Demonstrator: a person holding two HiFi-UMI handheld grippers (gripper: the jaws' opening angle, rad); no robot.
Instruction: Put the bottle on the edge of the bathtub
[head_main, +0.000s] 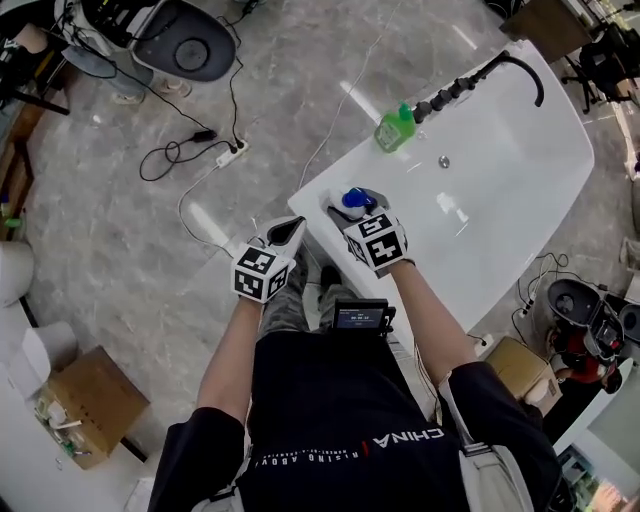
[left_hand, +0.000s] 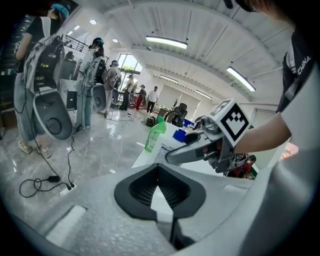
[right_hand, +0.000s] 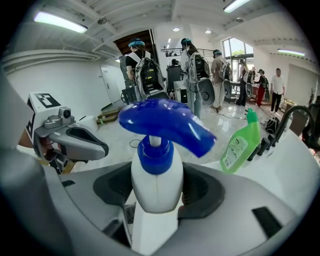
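Observation:
A white pump bottle (head_main: 356, 200) (right_hand: 155, 185) with a blue pump head is between the jaws of my right gripper (head_main: 360, 208) (right_hand: 157, 192), which is shut on its body. It is held upright over the near corner of the white bathtub's rim (head_main: 325, 185); whether its base touches the rim is hidden. My left gripper (head_main: 285, 233) (left_hand: 159, 187) hovers just left of the tub corner, its pads together with nothing in them. From the left gripper view the right gripper (left_hand: 200, 147) shows ahead with the blue pump.
A green bottle (head_main: 394, 128) (right_hand: 242, 142) (left_hand: 154, 135) stands on the tub's far rim beside a black faucet and hose (head_main: 470, 85). Cables and a power strip (head_main: 230, 152) lie on the floor to the left. A cardboard box (head_main: 85, 400) is at lower left. People stand in the background.

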